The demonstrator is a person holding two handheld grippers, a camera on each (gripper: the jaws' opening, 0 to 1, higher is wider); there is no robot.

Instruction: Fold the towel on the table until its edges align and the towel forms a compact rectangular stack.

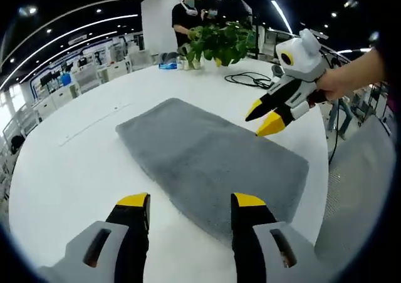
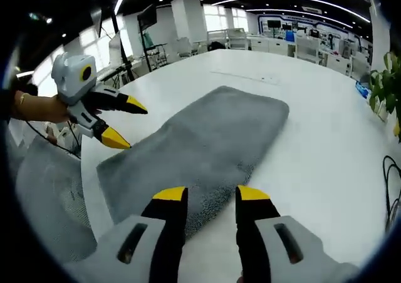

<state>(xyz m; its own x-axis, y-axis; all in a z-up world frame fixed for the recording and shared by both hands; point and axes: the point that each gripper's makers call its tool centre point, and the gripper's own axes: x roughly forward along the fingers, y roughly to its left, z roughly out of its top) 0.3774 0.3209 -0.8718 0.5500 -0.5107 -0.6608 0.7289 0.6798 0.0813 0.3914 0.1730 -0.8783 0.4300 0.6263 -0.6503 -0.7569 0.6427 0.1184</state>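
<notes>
Open-plan hall, ceiling strip lights, rows of white desks in the background; round white worktop (image 1: 75,170) spans the centre of both views. Grey towel (image 1: 207,154): lies flat on the worktop, a long rectangle running from frame centre toward lower right in the left gripper view; in the right gripper view (image 2: 200,148) it runs from lower left to upper centre. Left tool (image 1: 191,201): yellow-tipped jaws apart, holding nothing, poised over the towel's near edge; seen also at left of the right gripper view (image 2: 123,121), jaws spread beside the towel's corner, gripped by a hand (image 2: 37,108). Right tool (image 2: 210,195): jaws apart, empty, above the towel's near end; also at upper right of the left gripper view (image 1: 263,117). Potted plant (image 1: 222,42), black cable (image 1: 250,79), standing person (image 1: 188,20) at upper centre.
</notes>
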